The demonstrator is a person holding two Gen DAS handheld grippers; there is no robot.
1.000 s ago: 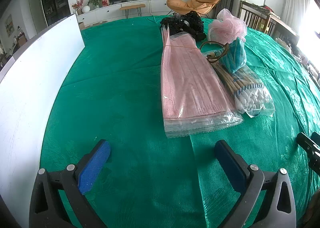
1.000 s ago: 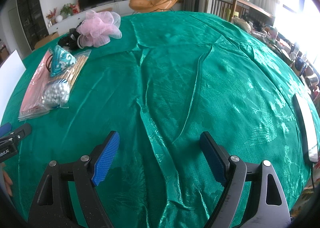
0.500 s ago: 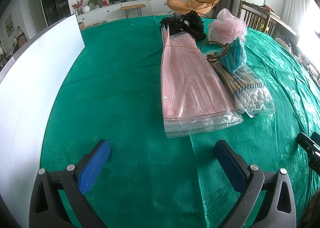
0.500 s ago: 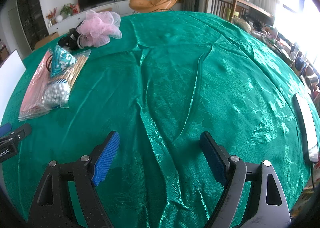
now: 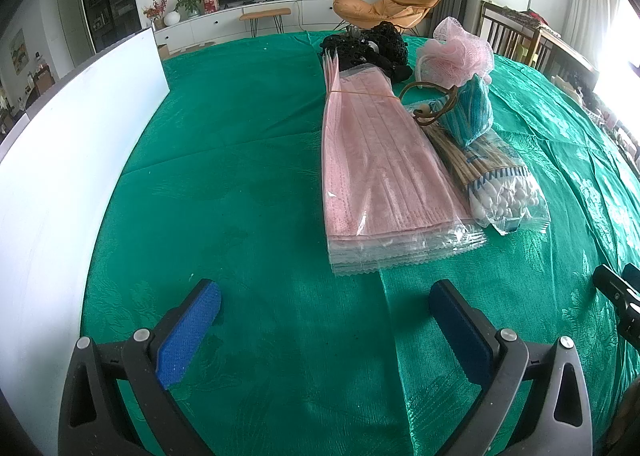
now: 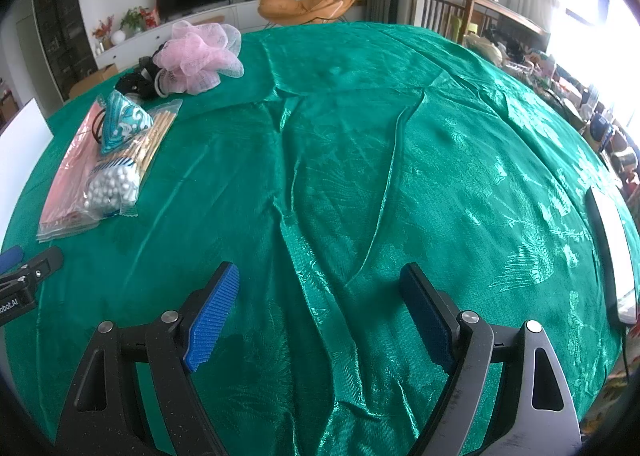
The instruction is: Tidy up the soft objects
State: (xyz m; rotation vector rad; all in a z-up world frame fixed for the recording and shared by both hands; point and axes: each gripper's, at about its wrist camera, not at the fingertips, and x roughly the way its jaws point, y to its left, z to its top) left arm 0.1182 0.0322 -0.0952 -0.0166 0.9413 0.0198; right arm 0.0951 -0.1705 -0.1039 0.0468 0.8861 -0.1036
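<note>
Nothing has shifted since the earlier frames: both grippers hover where they were, and the pile lies untouched.

Nearest, the left gripper (image 5: 324, 320) hangs low over the green tablecloth (image 5: 240, 175) at the table's near edge, its blue pads spread wide and holding nothing. The right gripper (image 6: 318, 312) is level with it to the right, equally wide apart and empty, facing a bare, wrinkled stretch of cloth; its black tip shows at the right border of the left wrist view.

Just ahead of the left gripper lies the stack of pink packets (image 5: 380, 175) in clear wrappers, bound by a rubber band at its far end. Touching its right side is the bag of cotton swabs (image 5: 496, 183), with a teal patterned pouch (image 5: 472, 115) resting on the bag's far end. Beyond them are a black lacy bundle (image 5: 368, 47) and a pink mesh bath pouf (image 5: 456, 51), close to the table's far edge. A white board (image 5: 80, 127) stands along the left edge.

By my judgement, sorting has not begun; this is the approach. The next move likely calls for the left gripper to travel forward and slightly right, drop its pads around the near edge of the slippery packets, and close firmly, since the wrappers could slide apart.
</note>
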